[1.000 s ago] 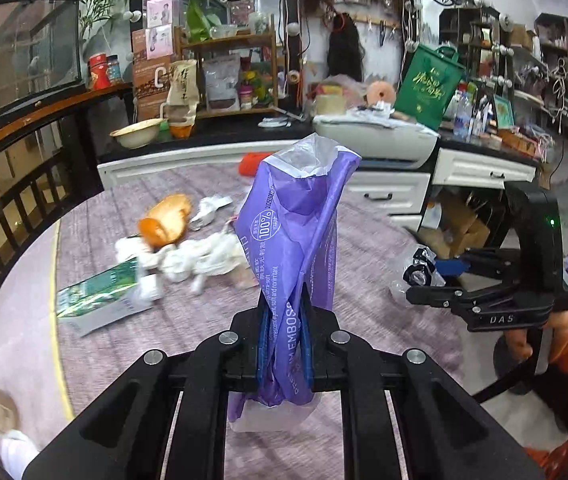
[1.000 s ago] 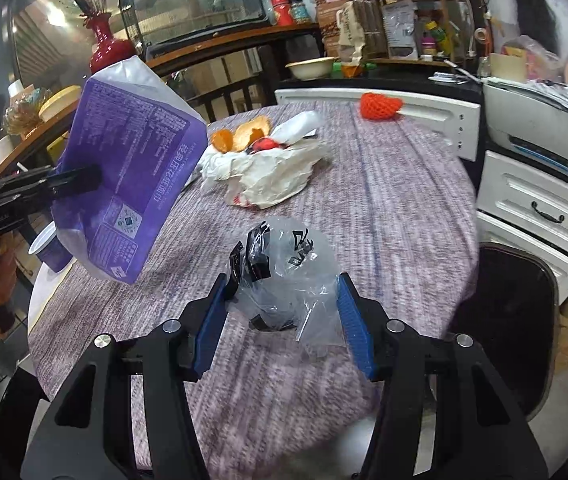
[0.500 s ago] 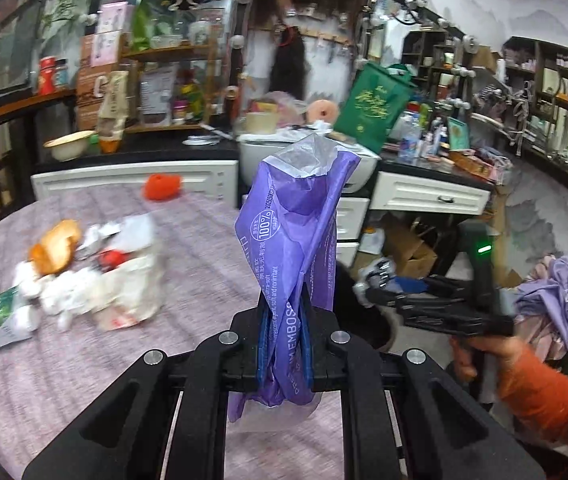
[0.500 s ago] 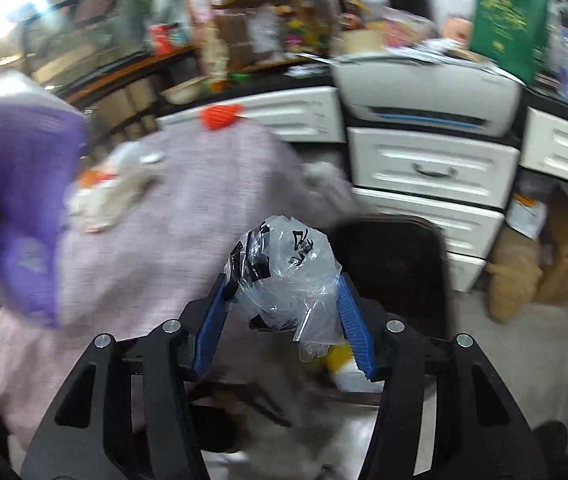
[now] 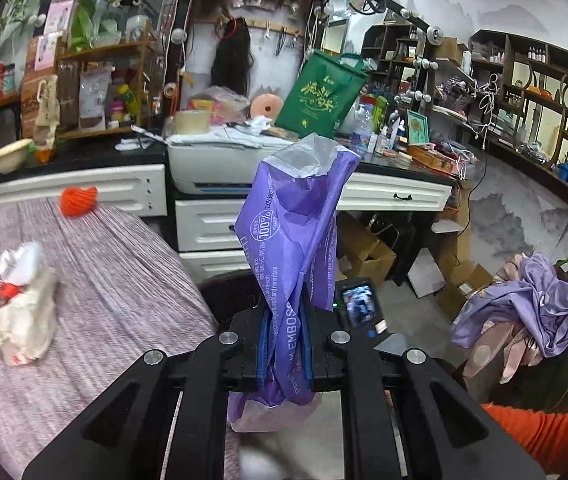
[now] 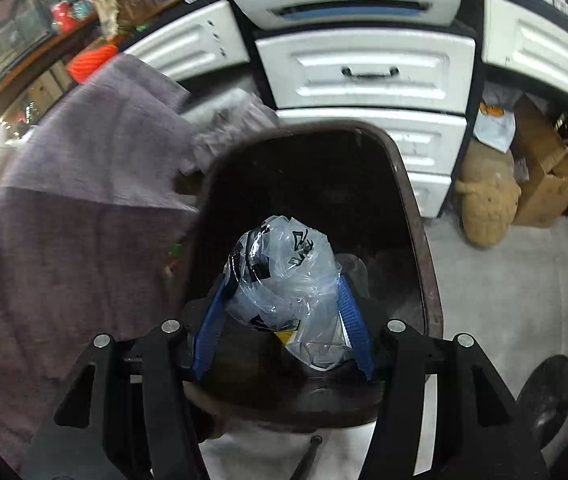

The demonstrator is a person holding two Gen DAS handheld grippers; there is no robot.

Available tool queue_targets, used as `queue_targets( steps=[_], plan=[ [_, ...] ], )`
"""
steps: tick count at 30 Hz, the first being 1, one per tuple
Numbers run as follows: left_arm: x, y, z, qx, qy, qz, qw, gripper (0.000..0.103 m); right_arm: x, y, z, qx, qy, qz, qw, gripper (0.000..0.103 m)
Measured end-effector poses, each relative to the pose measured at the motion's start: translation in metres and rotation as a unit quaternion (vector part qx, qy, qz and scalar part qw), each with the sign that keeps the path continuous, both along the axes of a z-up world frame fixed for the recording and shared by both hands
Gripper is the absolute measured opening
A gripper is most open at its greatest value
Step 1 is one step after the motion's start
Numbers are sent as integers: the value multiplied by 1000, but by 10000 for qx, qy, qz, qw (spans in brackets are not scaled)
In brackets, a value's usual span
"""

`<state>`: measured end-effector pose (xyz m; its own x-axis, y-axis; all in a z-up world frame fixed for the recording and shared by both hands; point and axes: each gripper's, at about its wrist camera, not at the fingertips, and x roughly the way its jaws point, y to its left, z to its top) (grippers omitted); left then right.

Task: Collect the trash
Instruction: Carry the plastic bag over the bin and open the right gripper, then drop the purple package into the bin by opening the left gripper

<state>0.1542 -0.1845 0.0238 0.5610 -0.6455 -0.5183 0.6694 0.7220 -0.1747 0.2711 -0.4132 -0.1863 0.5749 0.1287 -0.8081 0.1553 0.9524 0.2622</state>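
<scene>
My left gripper [image 5: 284, 344] is shut on an empty purple plastic package [image 5: 296, 248] that stands upright between the pads, over the right edge of the table. My right gripper [image 6: 284, 324] is shut on a crumpled clear plastic bag [image 6: 284, 276] with black print and holds it over the open dark brown trash bin [image 6: 416, 208] beside the table. A pile of white wrappers, tissue and orange peel [image 5: 7, 304] lies on the purple tablecloth [image 5: 123, 288] at the left. The right gripper's back with its small screen [image 5: 358, 306] shows just behind the purple package.
White drawers [image 6: 368, 72] and a white printer [image 5: 211, 160] stand behind the bin. An orange knitted thing [image 5: 77, 200] lies at the table's far edge. Cardboard boxes [image 6: 544, 176] and a tan sack [image 6: 484, 204] sit on the floor at the right. Purple cloth [image 5: 524, 304] is heaped at the right.
Both grippers have swung right, away from the table's middle. The right gripper has carried the clear bag off the table to above the trash bin. The left still holds the purple package.
</scene>
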Motion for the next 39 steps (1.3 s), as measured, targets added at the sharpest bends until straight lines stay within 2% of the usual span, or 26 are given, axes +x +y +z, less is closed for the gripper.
queue_targets(
  steps=[2, 3, 7, 12, 19, 26, 39],
  plan=[
    [2, -7, -7, 63, 43, 41, 10000, 13, 3, -5, -11, 55, 47, -109, 9999, 69],
    [2, -11, -9, 121, 24, 54, 9999, 13, 2, -8, -15, 67, 81, -202, 9997, 71],
    [4, -20, -19, 187, 148, 13, 9997, 13, -9, -19, -18, 241, 98, -373, 9990, 72],
    [10, -39, -36, 406, 283, 20, 9988, 13, -33, -36, -1, -146, -199, -632, 9977, 78],
    [25, -76, -70, 915, 555, 109, 9942, 13, -76, -72, 13, -259, -441, -1097, 9926, 79],
    [40, -105, -105, 1372, 805, 207, 9870, 13, -106, -92, 16, -252, -493, -1358, 9892, 79],
    [67, -128, -144, 1868, 1075, 606, 9746, 14, -121, -105, 14, -214, -510, -1528, 9867, 79]
  ],
)
